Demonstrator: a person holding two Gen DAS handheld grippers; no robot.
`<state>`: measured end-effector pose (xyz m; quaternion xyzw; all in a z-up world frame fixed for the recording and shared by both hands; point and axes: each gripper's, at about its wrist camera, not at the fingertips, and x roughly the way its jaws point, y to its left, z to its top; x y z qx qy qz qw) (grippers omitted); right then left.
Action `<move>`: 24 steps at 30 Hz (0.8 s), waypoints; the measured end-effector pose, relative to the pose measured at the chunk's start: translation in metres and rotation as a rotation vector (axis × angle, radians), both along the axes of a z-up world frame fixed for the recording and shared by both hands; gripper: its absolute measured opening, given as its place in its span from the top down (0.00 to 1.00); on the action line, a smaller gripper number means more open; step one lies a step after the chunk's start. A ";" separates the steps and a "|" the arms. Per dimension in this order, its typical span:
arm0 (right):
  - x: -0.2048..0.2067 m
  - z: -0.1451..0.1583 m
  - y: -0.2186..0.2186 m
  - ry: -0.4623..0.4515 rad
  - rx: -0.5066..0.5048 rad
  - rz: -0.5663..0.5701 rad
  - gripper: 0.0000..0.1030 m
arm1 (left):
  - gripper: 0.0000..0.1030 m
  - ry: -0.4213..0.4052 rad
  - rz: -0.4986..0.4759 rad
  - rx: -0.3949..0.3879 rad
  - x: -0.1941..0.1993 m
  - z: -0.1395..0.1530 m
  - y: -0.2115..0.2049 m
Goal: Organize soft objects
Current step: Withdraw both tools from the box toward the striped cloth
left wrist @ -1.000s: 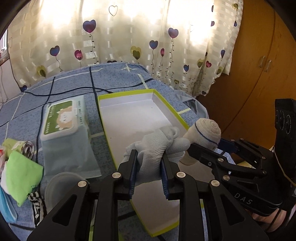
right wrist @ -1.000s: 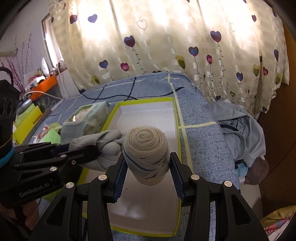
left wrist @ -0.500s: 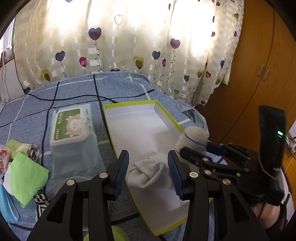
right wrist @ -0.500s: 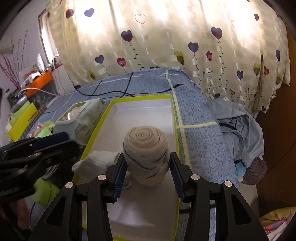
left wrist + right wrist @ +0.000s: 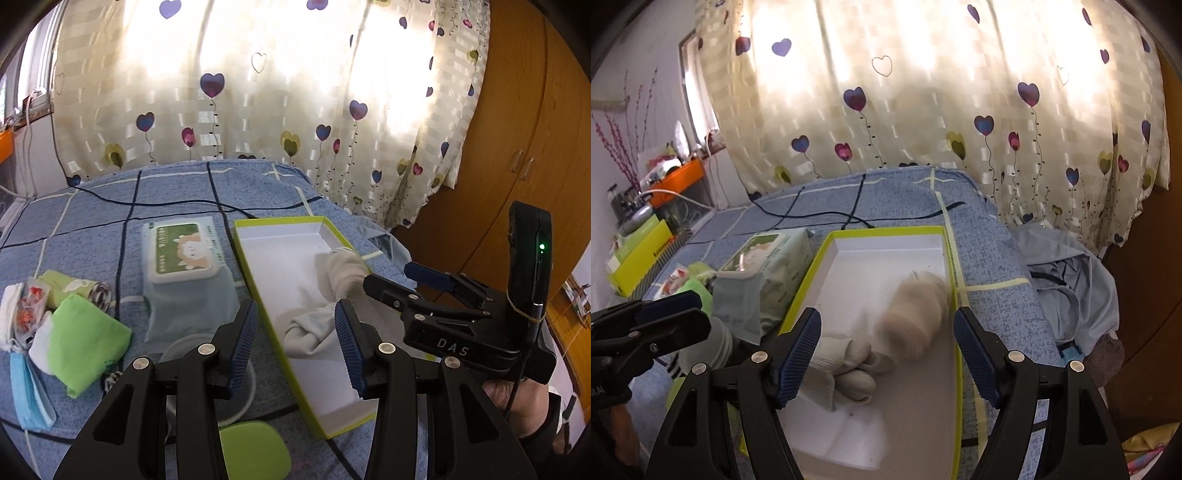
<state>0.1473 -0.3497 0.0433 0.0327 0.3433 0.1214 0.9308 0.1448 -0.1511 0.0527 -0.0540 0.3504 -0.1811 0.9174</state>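
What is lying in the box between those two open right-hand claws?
In the right wrist view, the blurred beige rolled sock and a grey sock bundle lie inside the green-rimmed box, between the right gripper's open jaws; neither pad touches them.

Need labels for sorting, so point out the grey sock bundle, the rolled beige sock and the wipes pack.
grey sock bundle (image 5: pixel 846 363): right wrist view, folded middle.
rolled beige sock (image 5: pixel 916 317): right wrist view, blurred side.
wipes pack (image 5: pixel 183 249): left wrist view, green lid label.

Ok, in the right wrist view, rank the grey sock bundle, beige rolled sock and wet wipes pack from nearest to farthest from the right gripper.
1. Grey sock bundle: in the box, by the right gripper's left finger.
2. Beige rolled sock: in the box, just beyond, blurred.
3. Wet wipes pack: outside the box, far left.
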 end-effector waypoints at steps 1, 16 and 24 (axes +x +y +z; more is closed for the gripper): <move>-0.001 0.001 0.001 -0.003 0.000 0.003 0.27 | 0.56 -0.002 0.006 0.000 -0.002 0.001 0.003; -0.045 0.027 0.036 -0.052 0.012 0.078 0.27 | 0.56 -0.030 0.074 0.011 -0.036 0.005 0.044; -0.066 0.034 0.068 -0.065 -0.007 0.160 0.27 | 0.56 -0.024 0.118 0.012 -0.054 0.000 0.070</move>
